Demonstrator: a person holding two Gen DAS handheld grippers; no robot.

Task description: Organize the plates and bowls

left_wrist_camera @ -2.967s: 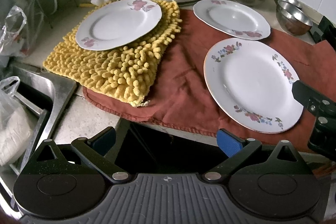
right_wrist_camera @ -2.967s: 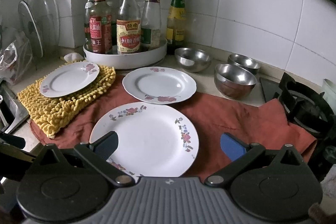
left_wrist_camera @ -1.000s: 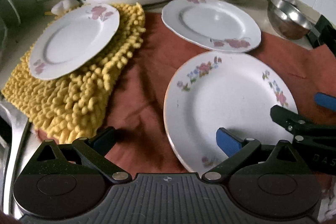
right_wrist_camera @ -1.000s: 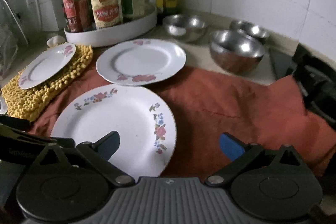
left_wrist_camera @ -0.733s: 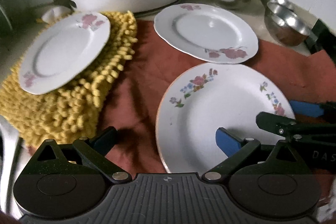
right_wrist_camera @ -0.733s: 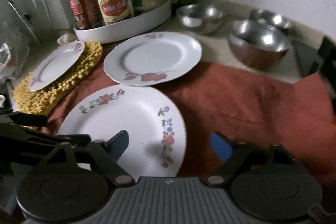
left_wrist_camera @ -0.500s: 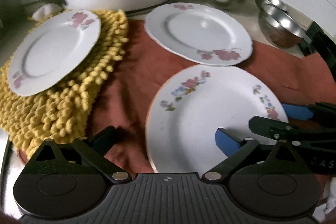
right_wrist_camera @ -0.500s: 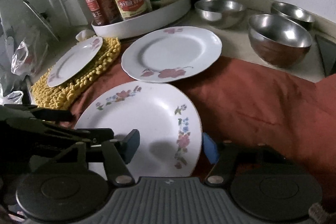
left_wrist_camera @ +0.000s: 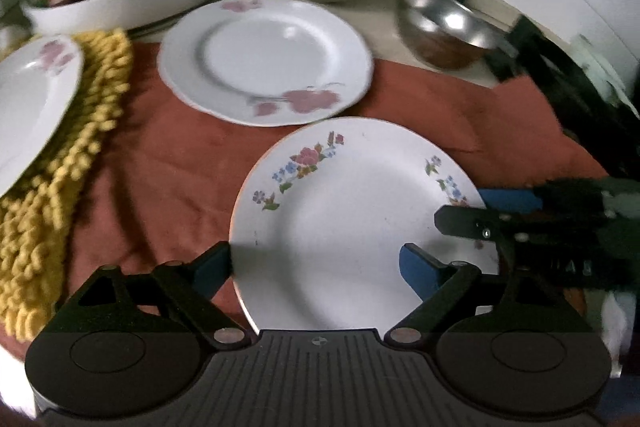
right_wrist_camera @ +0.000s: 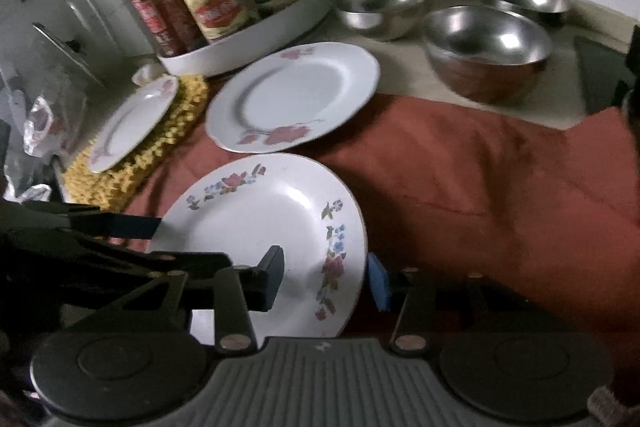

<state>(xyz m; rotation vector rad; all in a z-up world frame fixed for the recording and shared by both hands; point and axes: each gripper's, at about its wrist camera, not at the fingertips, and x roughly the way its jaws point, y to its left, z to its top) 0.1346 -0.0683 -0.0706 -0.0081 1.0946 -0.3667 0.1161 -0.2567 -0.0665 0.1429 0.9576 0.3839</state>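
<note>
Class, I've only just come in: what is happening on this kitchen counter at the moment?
A person with a gripper in each hand is working on the nearest flowered plate, which lies on a rust-red cloth. The right gripper straddles the plate's right rim and its jaws have just been closing; the left gripper straddles the left rim, wider, also closing. Neither clearly pinches it yet. Two more plates and three steel bowls wait behind.

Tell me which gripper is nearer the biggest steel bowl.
Right. The right gripper straddles the near plate's rim on the side facing the large steel bowl; the left gripper straddles the plate's opposite edge, farther away.
</note>
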